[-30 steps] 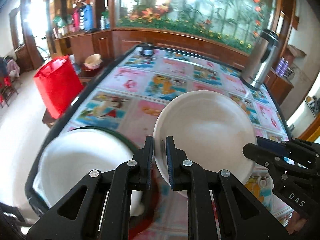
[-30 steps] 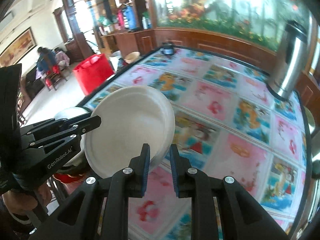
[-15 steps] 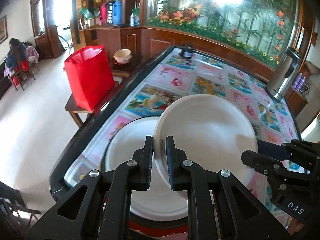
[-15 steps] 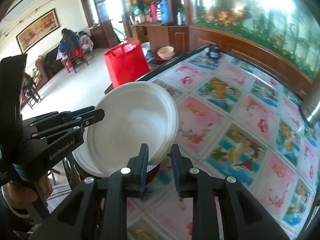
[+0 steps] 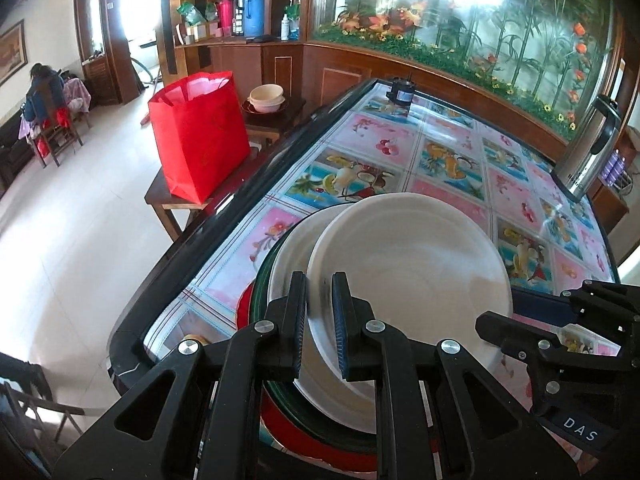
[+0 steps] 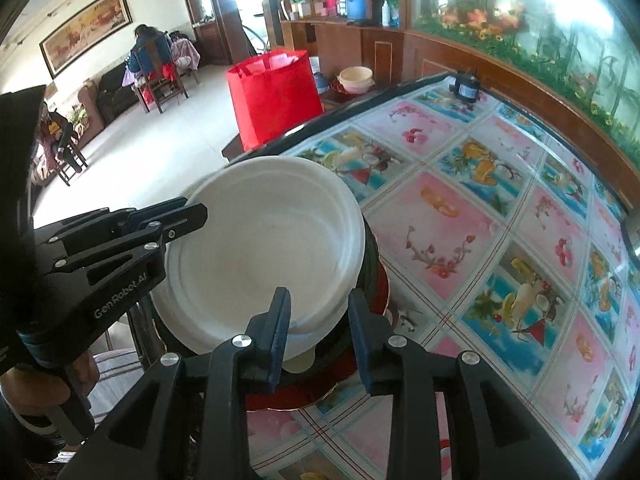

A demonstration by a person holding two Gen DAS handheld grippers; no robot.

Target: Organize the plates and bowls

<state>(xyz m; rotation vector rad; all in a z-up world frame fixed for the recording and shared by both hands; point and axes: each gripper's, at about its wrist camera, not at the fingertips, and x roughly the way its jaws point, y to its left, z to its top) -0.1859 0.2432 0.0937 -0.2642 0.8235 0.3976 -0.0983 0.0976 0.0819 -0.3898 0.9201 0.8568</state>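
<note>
1 white plate sits clenched in the left gripper jaws (right gripper jaws just released) above 3 stacked plates.

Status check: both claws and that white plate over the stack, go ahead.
Left claw shut on white plate. Right claw has just been opening, plate rim between its pads, not pinched. Plate tilted over white plate stack. Nothing in the way.

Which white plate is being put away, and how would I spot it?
Find the picture-tiled table, then the stack of dishes at its near corner. The white plate is the tilted one on top, its rim pinched by the left gripper.
</note>
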